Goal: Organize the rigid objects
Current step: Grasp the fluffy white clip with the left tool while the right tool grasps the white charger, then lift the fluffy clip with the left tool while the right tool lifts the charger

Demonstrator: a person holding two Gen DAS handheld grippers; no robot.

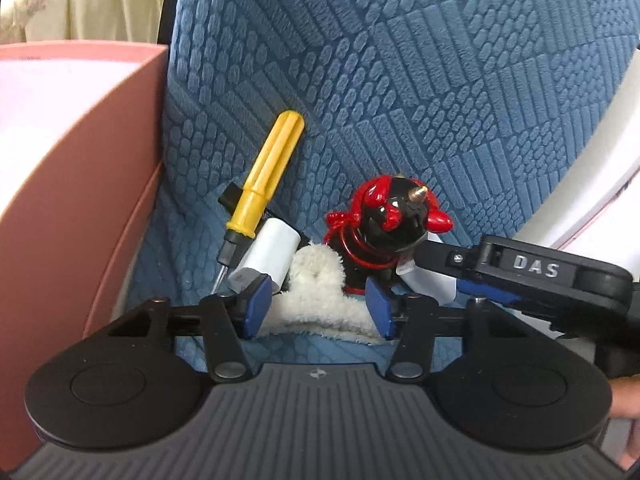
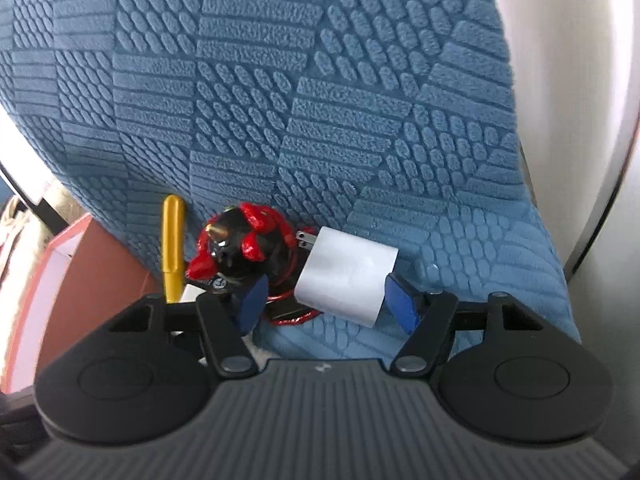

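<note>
On a blue textured seat cushion [image 1: 400, 80] lie a yellow-handled screwdriver [image 1: 264, 180], a white charger block [image 1: 268, 258], a red and black horned figurine [image 1: 394, 220] and a white fluffy piece [image 1: 320, 300]. My left gripper [image 1: 316, 308] is open around the fluffy piece. My right gripper [image 2: 328, 304] is open, its jaws on either side of a white plug adapter [image 2: 348, 276], with the figurine [image 2: 240, 240] and screwdriver [image 2: 172, 248] to its left. The right gripper's body [image 1: 540, 280] reaches in from the right in the left wrist view.
A pink box [image 1: 72, 160] stands open at the left of the cushion, also in the right wrist view [image 2: 60, 280]. A white chair frame [image 1: 592, 160] runs along the right. Cream curtains [image 1: 100, 0] hang behind.
</note>
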